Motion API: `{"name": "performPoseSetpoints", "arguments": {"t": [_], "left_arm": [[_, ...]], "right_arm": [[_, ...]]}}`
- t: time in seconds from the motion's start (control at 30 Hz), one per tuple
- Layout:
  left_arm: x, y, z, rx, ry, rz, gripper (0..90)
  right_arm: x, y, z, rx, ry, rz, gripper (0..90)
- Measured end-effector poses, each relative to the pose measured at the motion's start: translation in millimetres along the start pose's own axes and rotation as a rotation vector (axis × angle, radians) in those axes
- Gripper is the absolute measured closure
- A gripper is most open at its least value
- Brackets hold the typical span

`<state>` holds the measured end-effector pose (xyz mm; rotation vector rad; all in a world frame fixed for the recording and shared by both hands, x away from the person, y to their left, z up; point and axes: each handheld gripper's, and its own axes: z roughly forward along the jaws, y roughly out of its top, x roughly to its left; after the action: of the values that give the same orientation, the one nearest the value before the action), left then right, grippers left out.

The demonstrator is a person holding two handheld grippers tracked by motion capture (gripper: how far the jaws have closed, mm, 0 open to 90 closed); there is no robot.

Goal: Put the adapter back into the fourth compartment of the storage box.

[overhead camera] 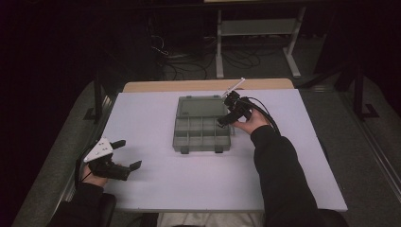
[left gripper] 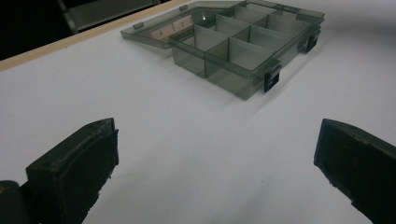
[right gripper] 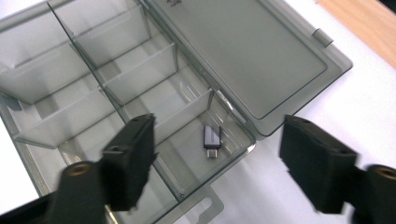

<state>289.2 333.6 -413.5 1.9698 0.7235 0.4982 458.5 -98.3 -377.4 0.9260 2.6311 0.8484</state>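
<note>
We see a smoky transparent organizer box lying open near the middle of the white table, its lid folded flat on the far side and its two dark latches facing the person. Our right tool hangs over the box's right edge, at the far-right corner of the tray, held by a hand in a dark sleeve with a black cable trailing off behind it. In the right gripper view its two black jaws stand well apart with nothing pressed between them, and the left one looks slightly blurred. Between and beyond those jaws, a small grey USB adapter lies flat on the floor of a corner compartment, the one next to the lid hinge, clear of both jaws and free of any grip. The other compartments that we can see through the dividers hold nothing we can make out. Our left tool rests low at the near-left part of the table, well apart from the box, with a grey three-cornered plate on top. Its jaws too are spread wide over bare tabletop, and in the left gripper view the box sits farther off, beyond them.
</note>
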Motion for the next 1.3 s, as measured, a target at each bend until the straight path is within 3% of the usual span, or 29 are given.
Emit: {"name": "performPoseSetpoints", "arguments": {"t": [0.1,0.17,0.37,1.3], "left_arm": [[-0.1,0.1,-0.1,0.000,0.000,0.001,0.0],[-0.1,0.0,0.0,0.000,0.002,-0.002,0.0],[0.0,0.0,0.1,0.001,0.001,-0.002,0.0],[2.1,1.3,3.1,-0.015,-0.017,-0.015,0.0]], "right_arm": [[0.2,-3.7,-3.5,-0.015,-0.011,0.019,13.2],[-1.0,-7.3,-6.4,-0.040,0.010,0.036,11.5],[0.0,-12.9,-13.7,-0.054,-0.002,0.036,0.4],[9.9,-49.8,-55.5,-0.191,-0.017,0.077,0.0]]}}
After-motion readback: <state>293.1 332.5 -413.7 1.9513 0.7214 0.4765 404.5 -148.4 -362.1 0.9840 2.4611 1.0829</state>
